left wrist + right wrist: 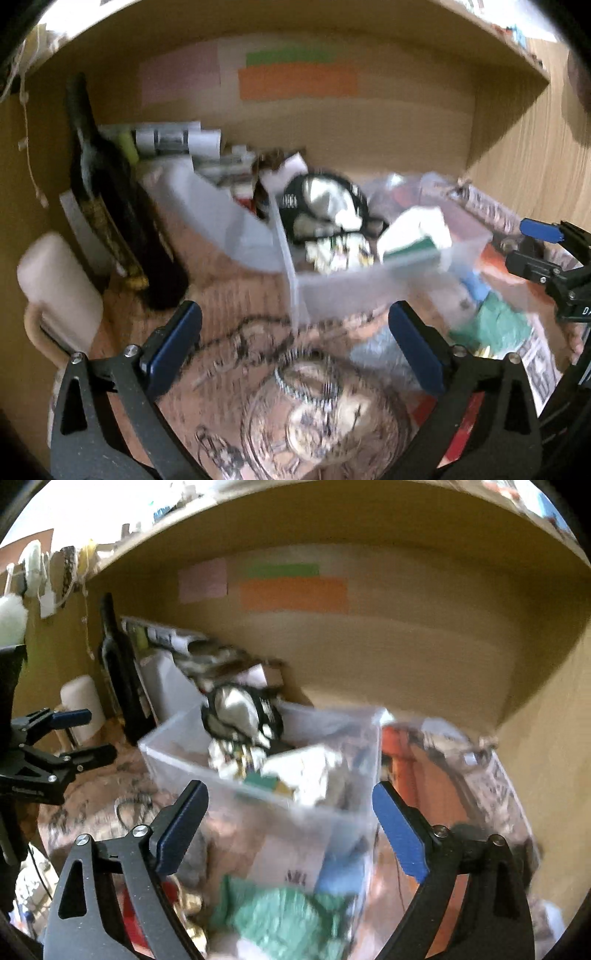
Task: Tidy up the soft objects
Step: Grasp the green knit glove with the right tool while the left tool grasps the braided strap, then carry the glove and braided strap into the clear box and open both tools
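Observation:
A clear plastic bin (369, 284) (192, 768) stands on a patterned cloth inside a wooden shelf bay. It holds a black and white soft item (325, 206) (240, 712), a white and green packet (413, 236) (295, 771) and small bits. A green cloth (495, 325) (280, 919) and a blue item (340, 875) lie against its near side. My left gripper (295, 343) is open and empty above the cloth, left of the bin's corner. My right gripper (291, 827) is open and empty over the bin's near wall. Both views are blurred.
A dark bottle (107, 199) (122, 679) and a white jug (55, 288) (81, 705) stand at the left wall. Boxes and papers (177, 140) sit behind the bin. A second clear container with orange contents (443, 775) is to the right. Coloured paper strips (295, 77) are on the back wall.

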A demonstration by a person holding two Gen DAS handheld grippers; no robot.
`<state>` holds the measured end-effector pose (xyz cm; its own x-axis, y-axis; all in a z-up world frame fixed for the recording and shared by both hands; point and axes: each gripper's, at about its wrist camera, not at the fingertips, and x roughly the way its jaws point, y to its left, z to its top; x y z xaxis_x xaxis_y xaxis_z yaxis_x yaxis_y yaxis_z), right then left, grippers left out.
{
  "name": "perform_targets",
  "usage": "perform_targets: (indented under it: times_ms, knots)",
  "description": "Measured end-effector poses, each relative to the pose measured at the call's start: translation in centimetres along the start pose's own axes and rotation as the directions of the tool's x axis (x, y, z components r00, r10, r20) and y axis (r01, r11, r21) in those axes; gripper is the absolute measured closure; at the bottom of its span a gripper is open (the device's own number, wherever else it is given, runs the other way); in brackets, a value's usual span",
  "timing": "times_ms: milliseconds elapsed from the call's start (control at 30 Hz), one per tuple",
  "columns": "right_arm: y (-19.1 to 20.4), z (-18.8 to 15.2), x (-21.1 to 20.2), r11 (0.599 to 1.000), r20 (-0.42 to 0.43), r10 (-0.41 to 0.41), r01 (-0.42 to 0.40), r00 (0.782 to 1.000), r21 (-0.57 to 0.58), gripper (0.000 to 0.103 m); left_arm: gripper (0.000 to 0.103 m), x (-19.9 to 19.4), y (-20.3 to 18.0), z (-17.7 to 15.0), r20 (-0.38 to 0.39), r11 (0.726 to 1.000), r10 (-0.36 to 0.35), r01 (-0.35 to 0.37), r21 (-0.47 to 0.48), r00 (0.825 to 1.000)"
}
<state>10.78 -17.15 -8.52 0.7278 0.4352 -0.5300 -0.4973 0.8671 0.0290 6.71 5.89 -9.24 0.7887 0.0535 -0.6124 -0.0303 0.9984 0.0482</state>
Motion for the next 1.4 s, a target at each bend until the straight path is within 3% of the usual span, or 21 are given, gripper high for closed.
perform_targets:
  times_ms: [200,367,467,500,567,700,900,1000,1200,1400]
  knots:
    - [-0.8,-3.9,1.4,0.998,-0.123,-0.01,0.017,0.992,0.057,0.014,0.001,1.9,0.4,-2.8,-0.101,0.999,-0.021,0.017,-0.039,0.995]
    - [-0.8,-6.0,2.2,0.997,-0.2,0.007,0.008,0.98,0.073,0.015,0.001,4.3,0.7,-4.5,-0.195,0.998,-0.032,0.02,-0.059,0.98]
    - [-0.7,-6.7,2.6,0.997,-0.222,0.007,0.011,0.975,0.08,0.025,0.001,5.5,0.7,-4.9,-0.232,0.997,-0.035,0.019,-0.069,0.972]
    - [-0.6,-6.7,2.7,0.997,-0.229,0.007,0.012,0.973,0.081,0.034,0.001,5.7,0.6,-4.9,-0.231,0.998,-0.032,0.017,-0.066,0.972]
    - [-0.7,-6.8,2.6,0.996,-0.226,0.002,0.018,0.974,0.083,0.041,0.001,6.0,0.4,-4.8,-0.227,0.998,-0.02,0.008,-0.056,0.974]
    - [-1.2,-6.8,2.3,0.995,-0.215,0.002,0.02,0.977,0.1,0.057,0.022,6.1,0.0,-4.8,-0.213,0.999,-0.019,0.009,-0.048,0.977]
    - [-1.4,-6.7,2.0,0.992,-0.188,0.006,0.018,0.982,0.128,0.069,0.058,5.7,-0.3,-4.8,-0.193,0.999,-0.016,0.009,-0.039,0.981]
    - [-1.5,-6.3,1.8,0.991,-0.169,0.01,0.014,0.986,0.136,0.076,0.067,5.5,-0.4,-4.8,-0.191,0.999,-0.023,0.017,-0.035,0.981]
    - [-1.7,-5.6,1.0,0.989,-0.129,0.008,0.011,0.992,0.146,0.086,0.069,3.3,-0.4,-4.5,-0.152,0.999,-0.028,0.021,-0.048,0.988]
    - [-1.8,-4.4,-0.3,0.989,-0.073,0.004,0.007,0.997,0.149,0.094,0.069,0.7,-0.4,-2.8,-0.064,0.998,-0.038,0.034,-0.053,0.997]
